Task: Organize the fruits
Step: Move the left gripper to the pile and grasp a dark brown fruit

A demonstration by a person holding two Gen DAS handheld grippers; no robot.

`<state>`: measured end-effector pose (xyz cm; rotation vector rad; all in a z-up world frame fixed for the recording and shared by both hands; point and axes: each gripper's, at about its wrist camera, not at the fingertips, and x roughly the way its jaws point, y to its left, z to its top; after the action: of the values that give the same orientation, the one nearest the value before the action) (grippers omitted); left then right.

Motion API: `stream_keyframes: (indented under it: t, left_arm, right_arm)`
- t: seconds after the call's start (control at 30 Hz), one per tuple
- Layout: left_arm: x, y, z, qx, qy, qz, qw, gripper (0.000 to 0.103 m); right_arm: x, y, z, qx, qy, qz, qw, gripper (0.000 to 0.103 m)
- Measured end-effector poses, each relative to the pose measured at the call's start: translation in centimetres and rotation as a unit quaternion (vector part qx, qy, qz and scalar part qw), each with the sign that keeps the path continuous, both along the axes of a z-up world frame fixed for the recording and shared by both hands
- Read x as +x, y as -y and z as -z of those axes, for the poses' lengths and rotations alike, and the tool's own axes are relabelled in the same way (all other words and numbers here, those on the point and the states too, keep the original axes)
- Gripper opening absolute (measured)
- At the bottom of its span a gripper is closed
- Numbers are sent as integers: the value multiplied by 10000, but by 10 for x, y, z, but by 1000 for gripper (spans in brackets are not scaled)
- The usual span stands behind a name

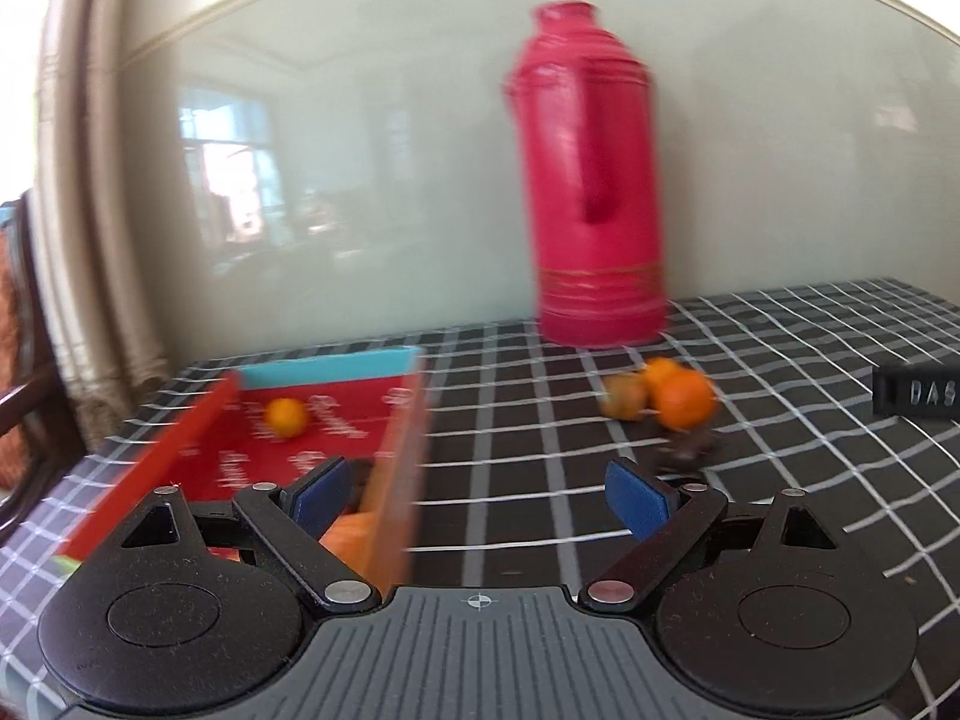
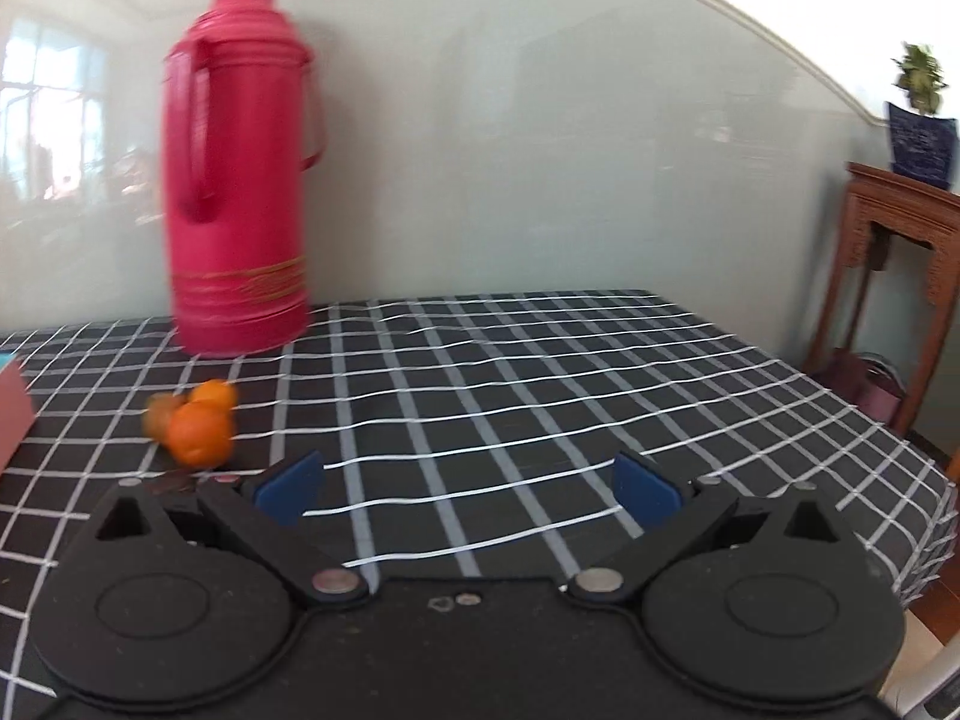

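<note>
Both the left tongs (image 1: 480, 495) and right tongs (image 2: 468, 489) gape, released and gripping nothing. A clump of oranges (image 1: 684, 399) sits at one o'clock of the left tongs; the red box (image 1: 336, 426) at eleven holds one small orange (image 1: 286, 417).

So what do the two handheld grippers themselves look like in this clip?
Both match: the left gripper and right gripper are matte black plastic with round hubs, silver pivot pins, angled link arms and blue finger pads. No cables, sleeves or hands show.
</note>
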<state>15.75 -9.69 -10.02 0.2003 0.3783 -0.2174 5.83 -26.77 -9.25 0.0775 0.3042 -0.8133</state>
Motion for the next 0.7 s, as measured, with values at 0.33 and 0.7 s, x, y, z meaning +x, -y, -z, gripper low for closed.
stream_keyframes:
  t: [0.33, 0.7]
  left_arm:
    - [21, 58, 14, -124, -405, 572, 9975, 91]
    - [59, 99, 27, -263, -919, 820, 9920, 87]
  right_arm:
    - [-32, 34, 7, -98, 116, 797, 9967, 97]
    - [-36, 39, 4, -38, 145, 740, 9971, 97]
